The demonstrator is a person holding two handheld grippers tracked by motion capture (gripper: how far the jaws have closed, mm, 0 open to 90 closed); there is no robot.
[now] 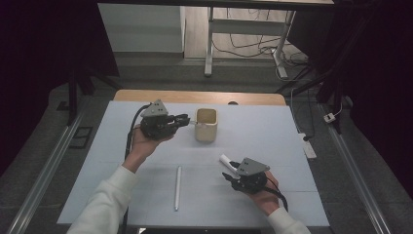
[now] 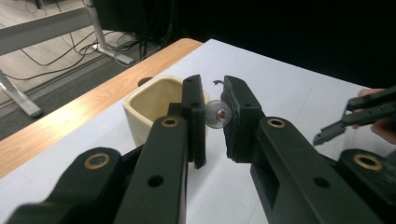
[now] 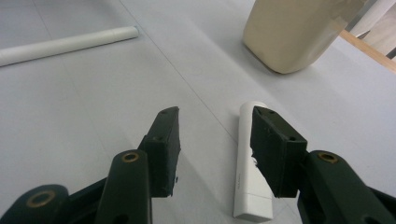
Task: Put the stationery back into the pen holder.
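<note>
The square pot (image 1: 206,125) is pale cream all over, with no pattern. The long thin stick (image 1: 178,187) lying on the table is plain white. The short flat tube (image 3: 248,167) is plain white too. The little round clear thing (image 2: 218,114) has a small red dot in its middle. Both grippers (image 2: 212,116) (image 3: 215,149) are black with small gold rings. The table cover (image 1: 272,131) is light blue-grey, and the table edge (image 1: 199,96) is brown wood

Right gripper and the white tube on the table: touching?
Cannot tell. In the right gripper view the white tube lies right against one finger of the right gripper.
</note>
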